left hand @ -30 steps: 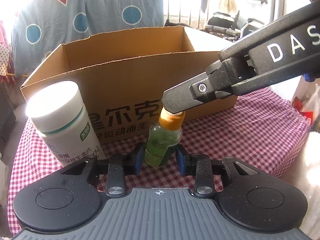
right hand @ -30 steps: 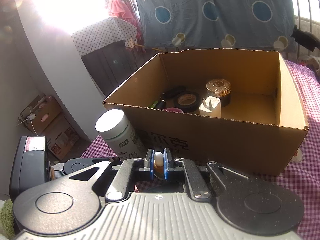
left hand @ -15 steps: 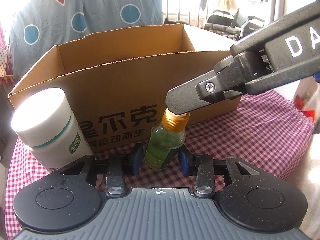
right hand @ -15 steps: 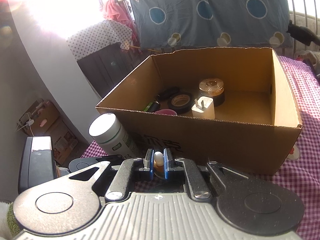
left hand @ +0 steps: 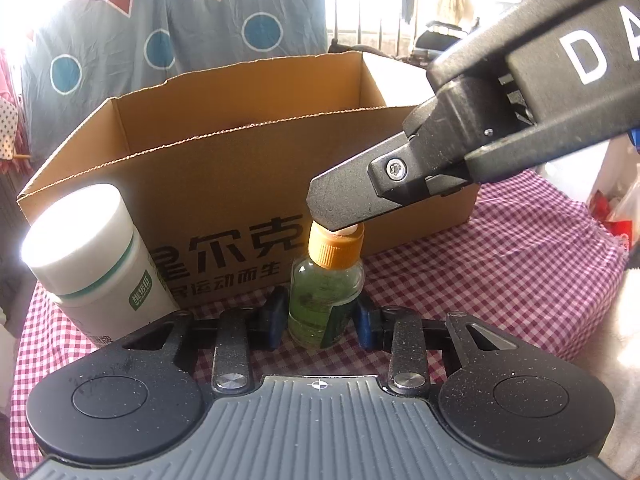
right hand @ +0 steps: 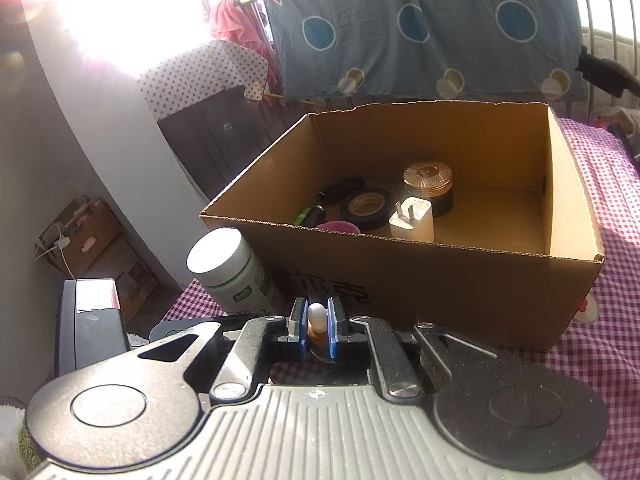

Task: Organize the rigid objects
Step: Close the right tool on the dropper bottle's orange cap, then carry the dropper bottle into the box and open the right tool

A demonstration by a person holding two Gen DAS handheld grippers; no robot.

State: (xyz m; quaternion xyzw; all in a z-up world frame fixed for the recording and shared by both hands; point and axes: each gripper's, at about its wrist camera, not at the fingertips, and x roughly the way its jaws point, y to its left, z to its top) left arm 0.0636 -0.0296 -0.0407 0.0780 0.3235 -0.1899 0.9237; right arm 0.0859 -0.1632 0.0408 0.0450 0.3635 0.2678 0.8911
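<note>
Small green glass bottle, orange cap (left hand: pixel 326 284), frame centre | left gripper (left hand: pixel 320 322) jaws closing round body | right gripper (right hand: pixel 318 326) jaws pinching white tip | steady, lift into brown cardboard box (left hand: pixel 224 176).

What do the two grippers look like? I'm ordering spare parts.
The left gripper and right gripper match: speckled black bodies with two round discs, grey ribbed plate bearing a crosshair, silver screws, blue-padded fingers. The right's side carries white letters. The left's jaws are closing around a small bottle.
</note>
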